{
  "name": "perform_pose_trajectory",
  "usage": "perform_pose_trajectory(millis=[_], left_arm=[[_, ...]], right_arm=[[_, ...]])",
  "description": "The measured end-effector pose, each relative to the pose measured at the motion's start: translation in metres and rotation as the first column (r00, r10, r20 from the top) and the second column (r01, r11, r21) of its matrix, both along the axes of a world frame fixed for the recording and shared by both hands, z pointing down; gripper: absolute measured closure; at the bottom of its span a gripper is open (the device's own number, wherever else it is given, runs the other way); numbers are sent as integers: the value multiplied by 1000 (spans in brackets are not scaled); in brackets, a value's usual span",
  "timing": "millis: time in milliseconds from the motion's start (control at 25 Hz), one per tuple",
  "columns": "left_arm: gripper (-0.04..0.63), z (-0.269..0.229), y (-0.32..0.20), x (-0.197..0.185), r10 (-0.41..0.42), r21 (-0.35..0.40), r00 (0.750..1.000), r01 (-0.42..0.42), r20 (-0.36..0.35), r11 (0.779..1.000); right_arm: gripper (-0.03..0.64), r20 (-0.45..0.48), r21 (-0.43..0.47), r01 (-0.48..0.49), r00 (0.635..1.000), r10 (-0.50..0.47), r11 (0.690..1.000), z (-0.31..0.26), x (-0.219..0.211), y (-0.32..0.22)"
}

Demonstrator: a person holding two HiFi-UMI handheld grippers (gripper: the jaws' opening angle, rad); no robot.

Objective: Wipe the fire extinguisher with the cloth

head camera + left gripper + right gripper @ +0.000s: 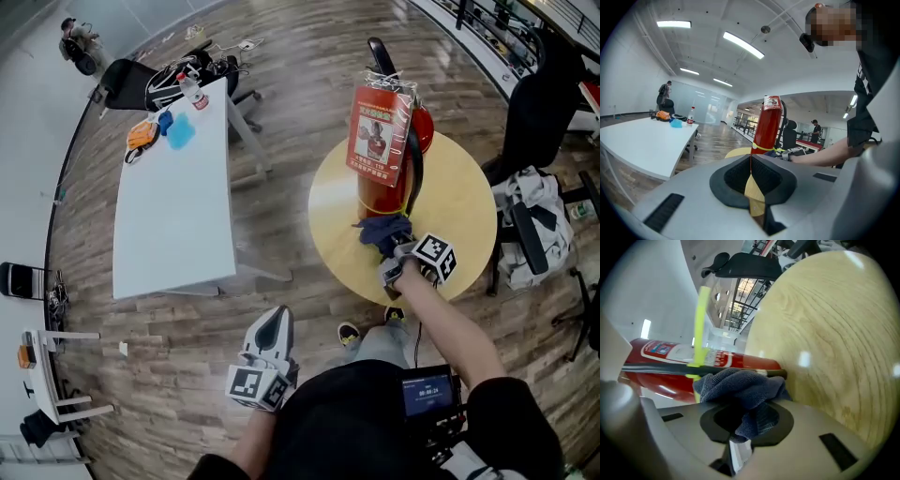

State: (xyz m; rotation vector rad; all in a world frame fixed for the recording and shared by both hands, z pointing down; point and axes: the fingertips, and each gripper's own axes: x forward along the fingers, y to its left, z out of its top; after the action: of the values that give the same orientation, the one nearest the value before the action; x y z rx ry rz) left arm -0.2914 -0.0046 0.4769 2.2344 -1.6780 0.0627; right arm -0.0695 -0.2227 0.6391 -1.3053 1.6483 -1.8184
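The right tongs (pixel 396 255) pinch the cloth (pixel 382 231) against the fire extinguisher (pixel 373 199) just ahead. The left tongs (pixel 273 323) are pressed together, empty.

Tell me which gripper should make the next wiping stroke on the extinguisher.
Right. The right gripper is shut on the cloth, which lies against the fire extinguisher; the left gripper is shut, empty, away from the round table.

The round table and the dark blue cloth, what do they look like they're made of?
Round table: pale wood or wood-look laminate, glossy; grain lines and lamp glints show. Cloth: soft microfibre or terry, matte; fuzzy ribbed weave, limp folds where the right gripper clamps it.
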Motion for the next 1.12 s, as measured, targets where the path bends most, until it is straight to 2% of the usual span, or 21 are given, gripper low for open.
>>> perform_pose_trajectory(millis=[160,320,440,600,720,800,840,880,920,960,1040,1120], left_arm=[[572,-5,-6,-2,3,15,1000,-3,-8,1000],[572,-7,-15,5,22,42,1000,-21,-21,999],[572,-10,-23,14,37,54,999,-34,-38,998],[572,-19,-35,29,66,66,996,-62,-54,996],[572,-26,-46,37,71,83,996,-67,-57,994],[572,-31,-55,41,62,91,996,-57,-62,994],[572,-32,-58,44,57,93,996,-51,-66,994],[572,-33,-61,47,53,93,996,-47,-69,995],[572,-34,-64,51,51,94,996,-44,-69,995],[572,-34,-68,55,50,96,997,-43,-67,994],[572,-37,-76,63,47,103,997,-40,-62,994],[572,-40,-82,71,38,109,997,-30,-63,994]], right_arm=[[549,24,145,54,998,-58,988,-72,-1,0],[548,6,274,129,991,-136,953,-134,6,4],[548,-101,337,252,968,-231,907,-177,1,7],[548,-270,354,424,900,-343,834,-218,-1,19],[548,-384,374,503,849,-363,779,-244,13,22],[548,-445,432,511,837,-317,743,-269,29,15],[548,-468,482,503,840,-274,718,-285,39,7],[548,-503,531,508,833,-230,678,-302,46,-3],[548,-561,563,543,805,-194,623,-318,48,-14],[548,-639,567,609,750,-171,555,-330,44,-23],[548,-791,508,752,600,-117,420,-348,27,-37],[546,-884,443,835,467,4,325,-363,16,-50]])
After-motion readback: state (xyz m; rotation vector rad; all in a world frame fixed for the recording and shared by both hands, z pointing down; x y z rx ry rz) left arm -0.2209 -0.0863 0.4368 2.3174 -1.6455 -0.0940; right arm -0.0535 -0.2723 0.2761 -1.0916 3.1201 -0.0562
